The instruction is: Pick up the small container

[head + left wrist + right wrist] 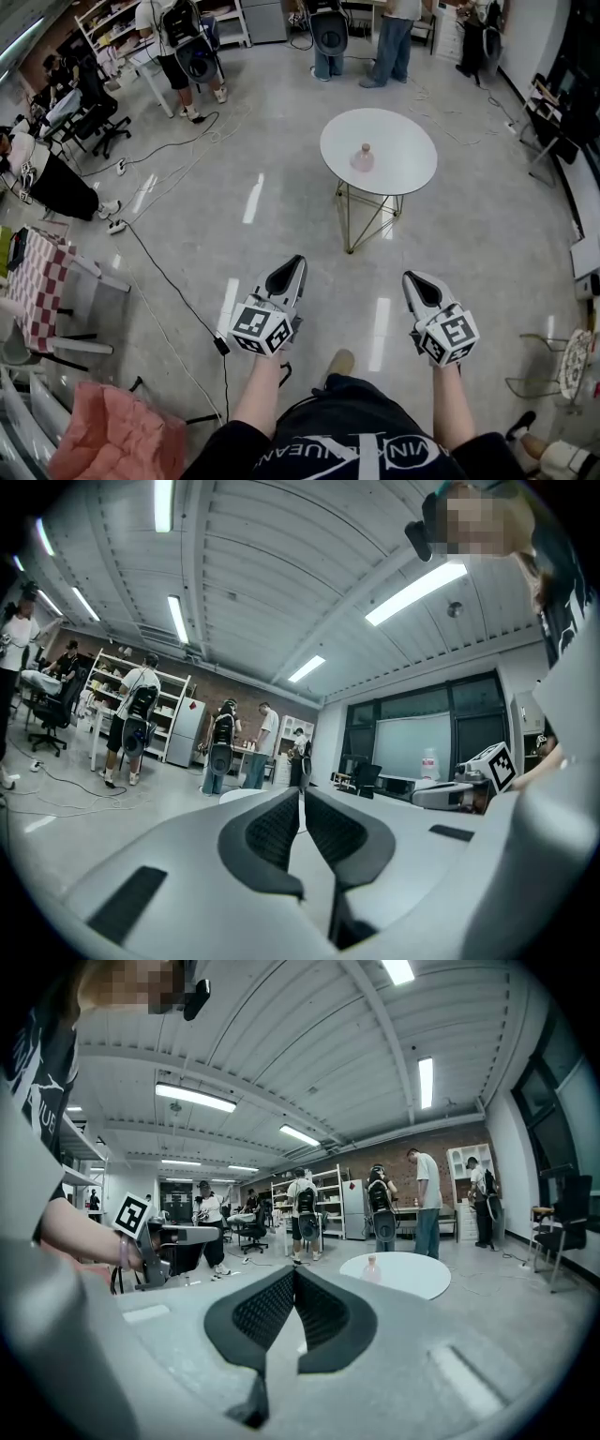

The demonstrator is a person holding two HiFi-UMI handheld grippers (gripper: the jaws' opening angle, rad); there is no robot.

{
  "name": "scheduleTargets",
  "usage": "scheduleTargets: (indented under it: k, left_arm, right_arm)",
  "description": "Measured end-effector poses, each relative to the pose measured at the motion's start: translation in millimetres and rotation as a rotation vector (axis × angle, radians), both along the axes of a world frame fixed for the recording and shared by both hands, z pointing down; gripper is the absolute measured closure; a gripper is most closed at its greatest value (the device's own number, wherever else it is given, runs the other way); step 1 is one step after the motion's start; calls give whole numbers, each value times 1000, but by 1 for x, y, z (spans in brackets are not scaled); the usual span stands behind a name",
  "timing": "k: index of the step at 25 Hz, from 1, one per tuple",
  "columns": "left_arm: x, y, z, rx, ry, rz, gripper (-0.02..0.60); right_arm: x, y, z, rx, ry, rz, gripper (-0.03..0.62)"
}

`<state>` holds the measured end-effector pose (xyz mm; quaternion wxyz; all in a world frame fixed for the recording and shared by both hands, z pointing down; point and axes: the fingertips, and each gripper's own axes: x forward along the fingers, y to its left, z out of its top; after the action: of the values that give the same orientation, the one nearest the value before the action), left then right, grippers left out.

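While the person stands well short of the round white desk, both grippers are held out in front, roughly level, and carry nothing.

Left gripper: fingers closed tip to tip, and its own view shows nothing between them.
Right gripper: the same, fingers pressed together on nothing.

Small container: stands upright and alone on the desk, a little left of centre. It is far ahead of both grippers and well apart from them. It is pinkish with a wider body narrowing to a small top. It is too small in every view to tell the cap detail, or whether anything is inside.

Handling (judgement only):
- Probably light plastic and rigid enough for a firm pinch. It does not look fragile.
- The surface is likely smooth, so it may slip if taken by the tapering top.
- With a narrow base and little weight, a sideways nudge from one finger could topple it.
- The desk sits on thin wire legs, so a bump may rock it.

Where to hold (judgement): across the wider body, about mid-height and below the neck, with the fingers opened first and brought level to either side. The right gripper looks better lined up, since the container shows just right of its fingers in its view.
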<state>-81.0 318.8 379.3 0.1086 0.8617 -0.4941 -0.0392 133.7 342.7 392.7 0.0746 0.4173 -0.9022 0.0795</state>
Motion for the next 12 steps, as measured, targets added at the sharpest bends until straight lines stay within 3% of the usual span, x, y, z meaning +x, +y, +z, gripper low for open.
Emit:
scheduleTargets:
  k: [12]
  left_arm:
    - [8,-52,5,4,13,-2,560]
  right_arm:
    - [3,-49,2,17,-21,-17,588]
